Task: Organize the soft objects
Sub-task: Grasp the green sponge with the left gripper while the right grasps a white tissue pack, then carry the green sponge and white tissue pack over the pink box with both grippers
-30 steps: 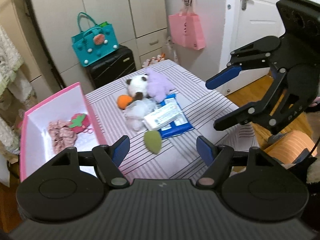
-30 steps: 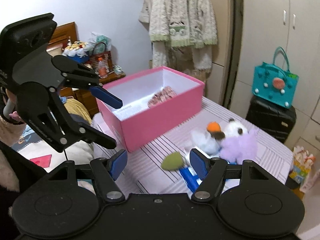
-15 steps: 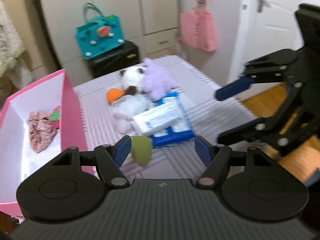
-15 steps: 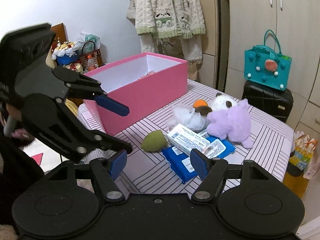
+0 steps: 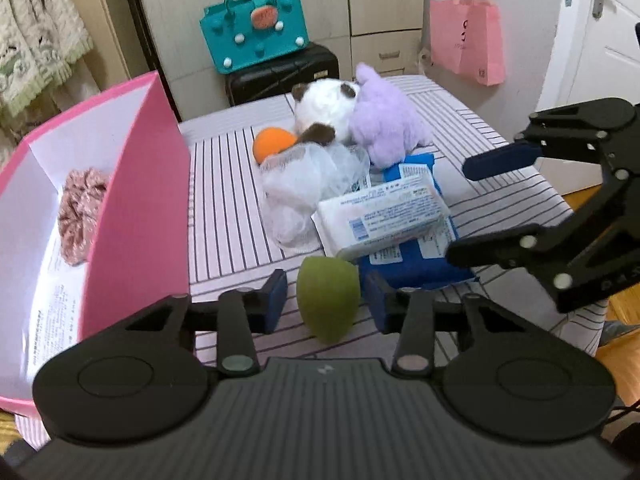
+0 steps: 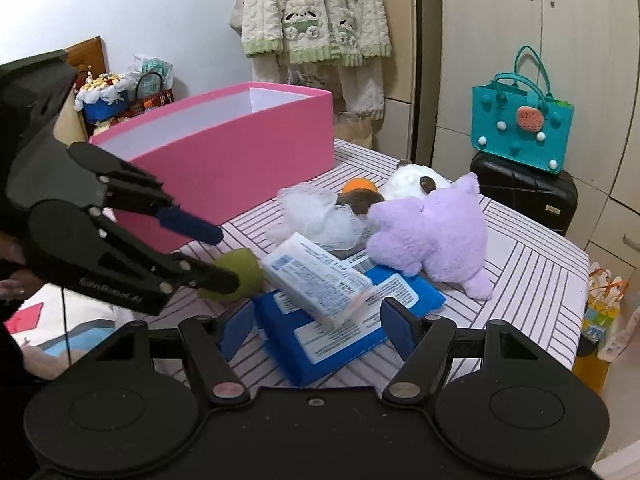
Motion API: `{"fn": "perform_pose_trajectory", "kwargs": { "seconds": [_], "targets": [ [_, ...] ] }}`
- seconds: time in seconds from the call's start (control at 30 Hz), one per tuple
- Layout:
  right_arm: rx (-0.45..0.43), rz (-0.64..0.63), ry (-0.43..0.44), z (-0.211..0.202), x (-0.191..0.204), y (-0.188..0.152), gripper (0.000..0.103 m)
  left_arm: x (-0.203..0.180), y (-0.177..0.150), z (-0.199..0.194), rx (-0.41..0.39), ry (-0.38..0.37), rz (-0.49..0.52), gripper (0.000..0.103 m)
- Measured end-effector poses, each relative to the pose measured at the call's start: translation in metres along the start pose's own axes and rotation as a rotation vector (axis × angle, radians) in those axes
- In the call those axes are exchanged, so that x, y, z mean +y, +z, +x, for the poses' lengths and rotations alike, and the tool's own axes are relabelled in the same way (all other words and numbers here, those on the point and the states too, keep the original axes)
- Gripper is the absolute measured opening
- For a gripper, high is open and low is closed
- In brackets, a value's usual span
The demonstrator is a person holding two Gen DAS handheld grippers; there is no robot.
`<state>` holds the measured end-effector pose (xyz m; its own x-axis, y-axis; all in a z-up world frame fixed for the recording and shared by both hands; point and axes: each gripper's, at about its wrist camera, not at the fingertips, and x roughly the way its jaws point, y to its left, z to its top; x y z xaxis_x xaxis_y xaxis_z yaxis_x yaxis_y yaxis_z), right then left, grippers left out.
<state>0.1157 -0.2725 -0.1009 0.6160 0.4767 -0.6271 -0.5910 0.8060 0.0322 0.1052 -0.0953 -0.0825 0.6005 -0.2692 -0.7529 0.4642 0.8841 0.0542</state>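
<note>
A green egg-shaped sponge (image 5: 328, 298) lies on the striped table between the fingers of my left gripper (image 5: 326, 300), which is open around it with gaps on both sides; it also shows in the right wrist view (image 6: 236, 274). Behind it lie a white tissue pack (image 5: 380, 216) on a blue pack (image 5: 416, 264), a white mesh puff (image 5: 308, 184), an orange ball (image 5: 272, 142), a panda plush (image 5: 324, 106) and a purple plush (image 5: 384, 120). My right gripper (image 6: 316, 328) is open and empty above the blue pack (image 6: 340, 332). The pink box (image 5: 136, 208) at left holds a pink knit item (image 5: 80, 208).
A teal bag (image 5: 256, 36) sits on a black suitcase (image 5: 280, 76) beyond the table. A pink bag (image 5: 466, 40) hangs on the wall by a white door (image 5: 600, 32). The table's near edge (image 5: 580, 320) drops off at right.
My left gripper has moved forward and down until its fingers flank the green sponge. My right gripper has moved closer over the blue and white packs.
</note>
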Motion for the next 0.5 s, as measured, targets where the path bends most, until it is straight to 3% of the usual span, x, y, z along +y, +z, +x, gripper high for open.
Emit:
{"fn": "perform_pose_trajectory", "kwargs": {
  "seconds": [0.27,0.5],
  "targets": [
    [0.007,-0.06,-0.012,0.027,-0.002,0.005,0.075,0.005,-0.002,0.009,0.026,-0.021,-0.089,0.04],
    [-0.016,-0.137,0.01,0.05,-0.004,0.005,0.076,0.005,0.0,0.013,0.035,-0.011,-0.071,0.037]
  ]
}}
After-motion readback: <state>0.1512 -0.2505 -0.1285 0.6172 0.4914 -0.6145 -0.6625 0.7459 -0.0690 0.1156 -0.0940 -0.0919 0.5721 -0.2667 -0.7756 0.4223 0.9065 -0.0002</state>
